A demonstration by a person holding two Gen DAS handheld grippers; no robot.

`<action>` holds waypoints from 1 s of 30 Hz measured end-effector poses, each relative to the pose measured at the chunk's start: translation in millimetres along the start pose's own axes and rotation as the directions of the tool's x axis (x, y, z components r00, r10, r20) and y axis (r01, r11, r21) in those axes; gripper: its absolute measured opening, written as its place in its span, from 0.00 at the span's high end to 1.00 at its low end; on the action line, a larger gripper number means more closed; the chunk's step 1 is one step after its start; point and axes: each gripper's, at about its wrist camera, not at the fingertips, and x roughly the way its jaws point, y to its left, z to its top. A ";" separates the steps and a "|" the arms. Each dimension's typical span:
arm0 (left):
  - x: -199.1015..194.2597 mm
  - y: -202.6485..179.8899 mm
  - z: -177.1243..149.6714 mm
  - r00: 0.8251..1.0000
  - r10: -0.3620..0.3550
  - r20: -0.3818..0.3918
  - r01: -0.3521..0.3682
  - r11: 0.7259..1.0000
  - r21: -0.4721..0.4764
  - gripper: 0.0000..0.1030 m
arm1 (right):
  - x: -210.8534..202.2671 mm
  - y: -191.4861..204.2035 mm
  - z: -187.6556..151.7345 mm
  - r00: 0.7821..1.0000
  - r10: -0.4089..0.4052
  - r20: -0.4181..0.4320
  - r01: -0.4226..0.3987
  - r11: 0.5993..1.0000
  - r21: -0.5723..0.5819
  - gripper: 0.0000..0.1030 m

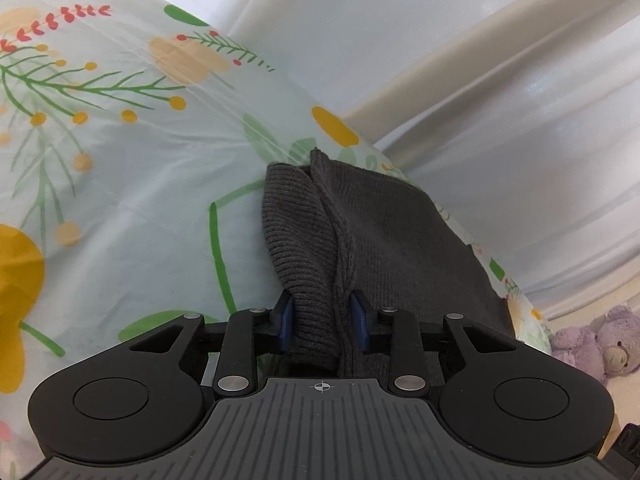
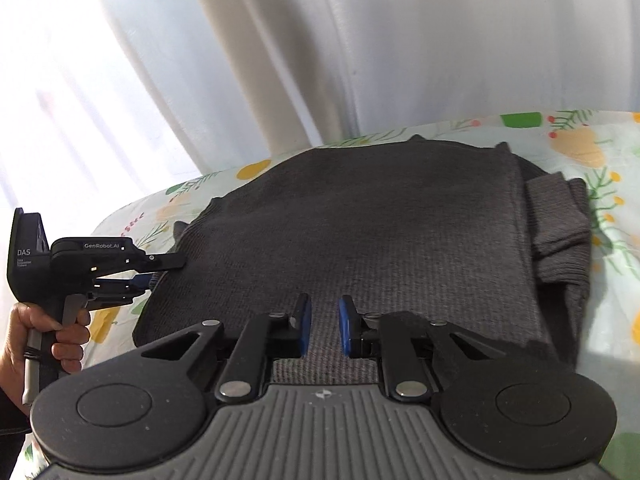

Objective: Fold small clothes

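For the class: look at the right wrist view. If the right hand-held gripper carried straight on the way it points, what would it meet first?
Most likely the dark grey knit garment spread on the floral sheet. The right hand-held gripper points down over its ribbed surface, nothing between its fingers. How much gap remains is unclear.

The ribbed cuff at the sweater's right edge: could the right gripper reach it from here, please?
Probably yes. The right gripper hovers over the sweater with nothing between its pads, and nothing lies between it and the cuff.

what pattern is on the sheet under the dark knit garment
Pale sheet printed with green sprigs, yellow flowers and red berries; clearest in the left wrist view.
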 end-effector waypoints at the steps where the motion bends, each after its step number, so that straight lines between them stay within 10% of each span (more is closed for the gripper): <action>1: -0.2 1.4 0.0 1.000 -0.005 0.001 0.005 1.000 -0.011 0.69 | 5.9 5.4 0.7 1.000 0.006 -0.004 -0.007 1.000 -0.014 0.87; 30: -17.4 -63.4 -7.5 0.998 0.003 0.061 -0.013 0.987 0.160 0.78 | -6.9 -11.0 -16.6 0.991 -0.131 0.005 0.131 0.991 -0.010 0.86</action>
